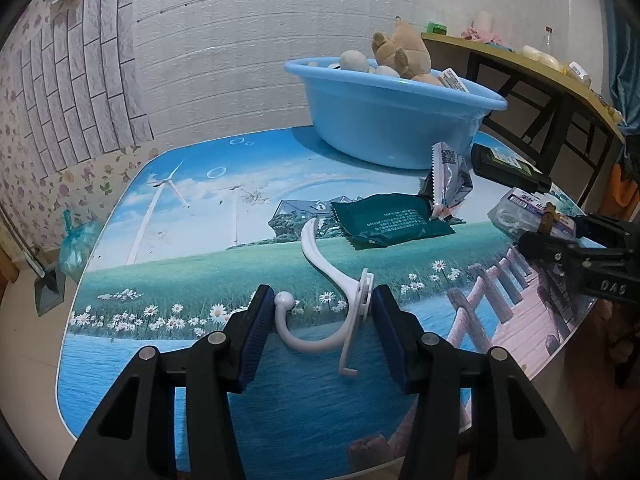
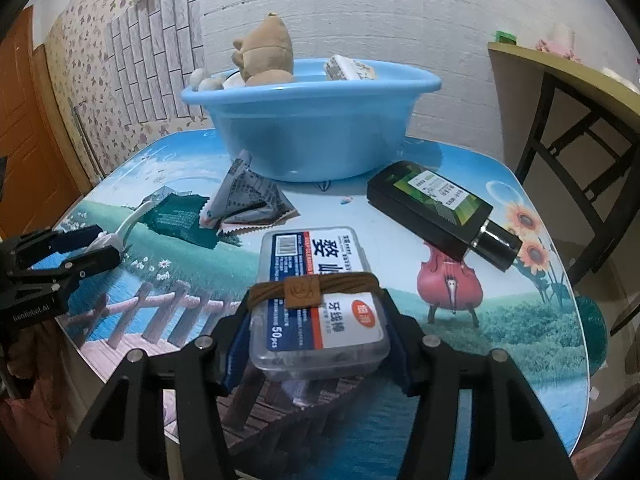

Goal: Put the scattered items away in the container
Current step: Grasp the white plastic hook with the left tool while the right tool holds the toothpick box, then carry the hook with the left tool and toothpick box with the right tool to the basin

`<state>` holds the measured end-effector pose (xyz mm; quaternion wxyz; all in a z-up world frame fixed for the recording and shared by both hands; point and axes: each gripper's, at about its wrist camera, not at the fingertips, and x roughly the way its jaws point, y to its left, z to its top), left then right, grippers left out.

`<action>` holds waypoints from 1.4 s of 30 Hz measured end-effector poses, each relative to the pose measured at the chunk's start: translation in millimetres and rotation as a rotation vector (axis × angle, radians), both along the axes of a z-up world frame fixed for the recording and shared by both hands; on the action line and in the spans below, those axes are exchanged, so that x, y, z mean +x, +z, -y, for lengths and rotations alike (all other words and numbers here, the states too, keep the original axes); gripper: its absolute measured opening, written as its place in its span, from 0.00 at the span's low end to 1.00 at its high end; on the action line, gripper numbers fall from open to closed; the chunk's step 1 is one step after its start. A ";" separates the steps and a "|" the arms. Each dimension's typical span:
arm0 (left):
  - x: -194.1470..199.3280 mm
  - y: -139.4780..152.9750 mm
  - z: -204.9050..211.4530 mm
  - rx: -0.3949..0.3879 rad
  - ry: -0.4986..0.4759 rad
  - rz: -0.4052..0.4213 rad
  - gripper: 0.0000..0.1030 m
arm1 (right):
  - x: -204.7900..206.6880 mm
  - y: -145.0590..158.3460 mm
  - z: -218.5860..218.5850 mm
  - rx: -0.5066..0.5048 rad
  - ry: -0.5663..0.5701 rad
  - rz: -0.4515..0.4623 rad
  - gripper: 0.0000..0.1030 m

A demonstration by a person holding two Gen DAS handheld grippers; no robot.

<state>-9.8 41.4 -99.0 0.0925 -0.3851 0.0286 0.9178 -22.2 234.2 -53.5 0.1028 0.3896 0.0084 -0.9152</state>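
Note:
A white plastic hook lies on the picture-printed table, and my left gripper is shut on it: one pad meets its ball end, the other its flat plate. My right gripper is shut on a clear floss-pick box that has a brown hair tie across it. Behind stands the blue basin, holding a plush bear, stones and a packet. A green packet, a silver snack packet and a dark bottle lie in front of the basin.
A wooden side table with dark legs stands close to the table's right edge. White panelled wall rises behind the basin. On the floor at left sit a tied plastic bag and a dustpan. An orange door is at far left.

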 end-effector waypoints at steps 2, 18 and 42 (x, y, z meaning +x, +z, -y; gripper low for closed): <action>0.8 4.3 -0.9 -0.017 0.013 -0.001 0.48 | 1.5 5.4 -6.5 -0.044 -0.013 -0.006 0.54; 2.4 94.3 7.7 0.091 0.047 -0.173 0.48 | 3.7 75.7 -13.8 -0.138 -0.041 -0.191 0.53; -126.4 142.0 -63.6 0.035 -0.104 -0.247 0.49 | -91.6 103.8 -27.2 -0.190 -0.009 -0.279 0.54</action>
